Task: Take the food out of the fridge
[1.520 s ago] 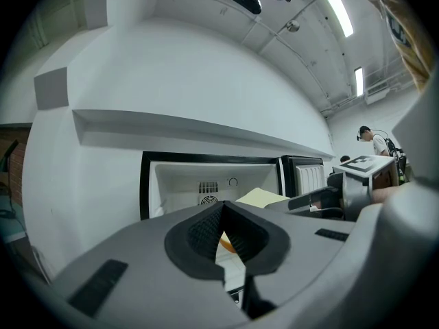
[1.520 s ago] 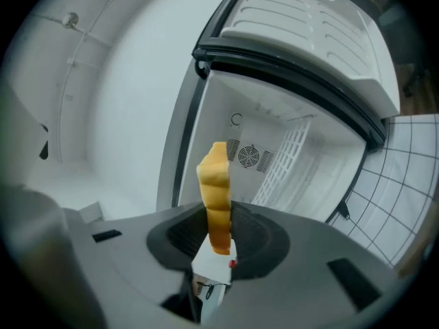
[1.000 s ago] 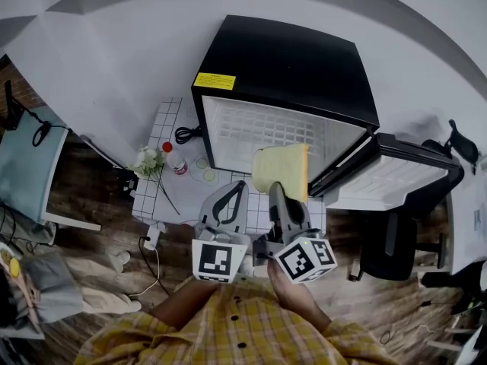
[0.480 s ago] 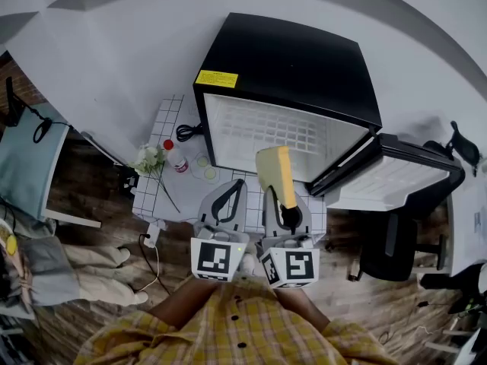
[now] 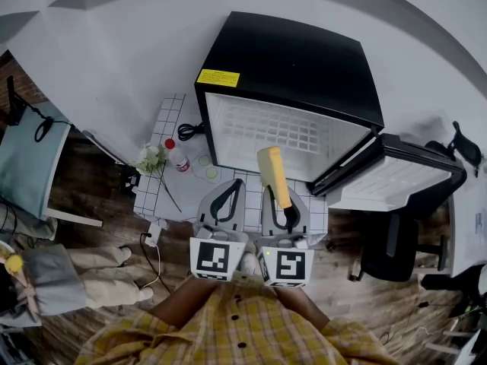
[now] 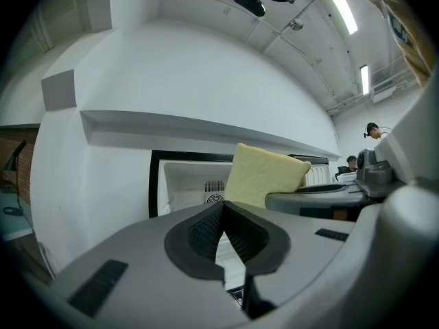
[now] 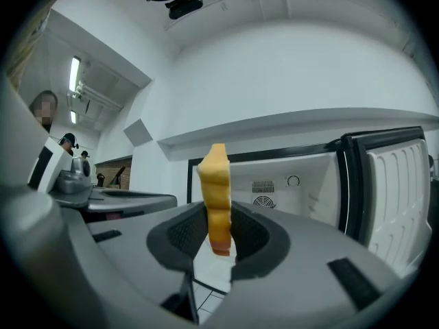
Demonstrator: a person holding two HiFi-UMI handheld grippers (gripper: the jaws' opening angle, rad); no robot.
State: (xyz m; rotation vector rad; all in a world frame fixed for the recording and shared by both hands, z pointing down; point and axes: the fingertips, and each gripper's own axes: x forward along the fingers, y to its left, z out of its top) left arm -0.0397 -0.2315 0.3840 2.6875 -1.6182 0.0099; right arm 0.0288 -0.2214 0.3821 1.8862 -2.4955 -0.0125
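Note:
A black mini fridge [image 5: 289, 59] stands with its door [image 5: 396, 177] swung open to the right and its white inside [image 5: 266, 131] showing. My right gripper [image 5: 285, 207] is shut on a yellow slice of bread [image 5: 274, 175], held in front of the fridge opening and seen edge-on from above. In the right gripper view the bread slice [image 7: 215, 184] stands upright between the pads [image 7: 250, 235], with the fridge [image 7: 288, 190] behind it. My left gripper [image 5: 228, 196] is beside it, shut and holding nothing. The left gripper view shows the bread slice [image 6: 264, 177] to its right.
A white tiled surface [image 5: 171, 124] left of the fridge holds flowers [image 5: 150, 158], a red-capped bottle [image 5: 176, 158], small dishes [image 5: 205, 169] and a black cable [image 5: 186, 133]. A black chair [image 5: 388, 249] stands under the open door. Wooden floor lies around.
My right gripper rolled, turning the bread from broad face up to edge-on. It stayed in front of the fridge. The left gripper did not move.

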